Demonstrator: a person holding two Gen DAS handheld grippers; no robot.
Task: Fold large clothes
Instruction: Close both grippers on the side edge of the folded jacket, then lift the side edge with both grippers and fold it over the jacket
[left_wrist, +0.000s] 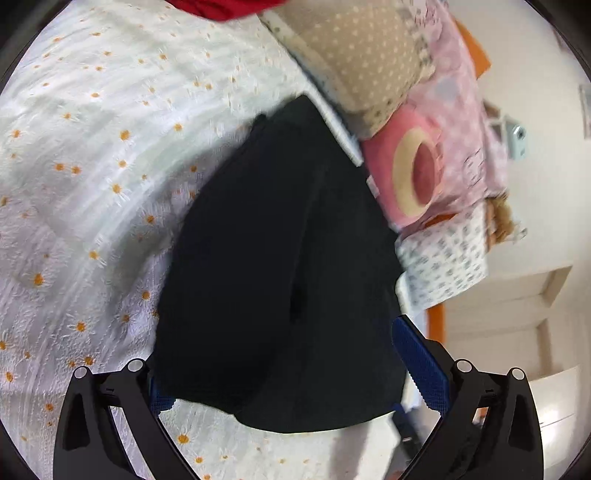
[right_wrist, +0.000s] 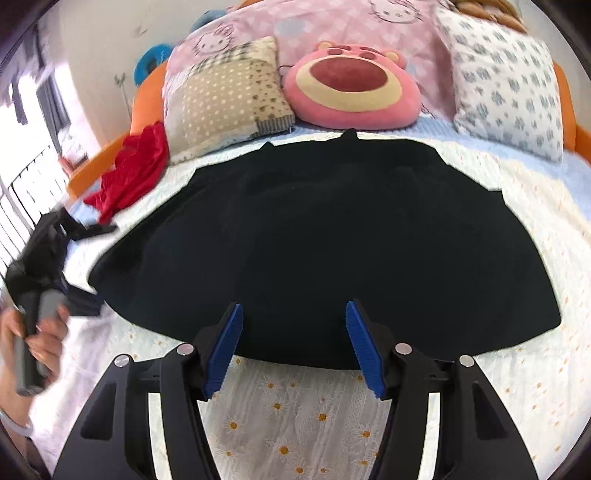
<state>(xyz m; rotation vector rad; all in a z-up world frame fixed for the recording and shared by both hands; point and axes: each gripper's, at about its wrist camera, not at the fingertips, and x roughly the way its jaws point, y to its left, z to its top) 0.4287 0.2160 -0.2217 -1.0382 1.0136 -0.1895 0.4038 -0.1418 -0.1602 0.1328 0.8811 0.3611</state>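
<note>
Black cloth (right_wrist: 325, 243) looks soft, limp. Right gripper (right_wrist: 293, 347) spread at near hem; left gripper (left_wrist: 284, 376) spread around side edge. We pinch hem.

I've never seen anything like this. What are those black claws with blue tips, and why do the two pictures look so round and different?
No robot here: a person holds hand-operated tongs, one per hand, each carrying a wide-angle camera looking along its fingers. One picture is from the left tongs, the other from the right tongs. Both are open and hold nothing. A black garment lies spread on a daisy-print bedspread. Behind it are pillows, a pink bear cushion and a red cloth.
</note>
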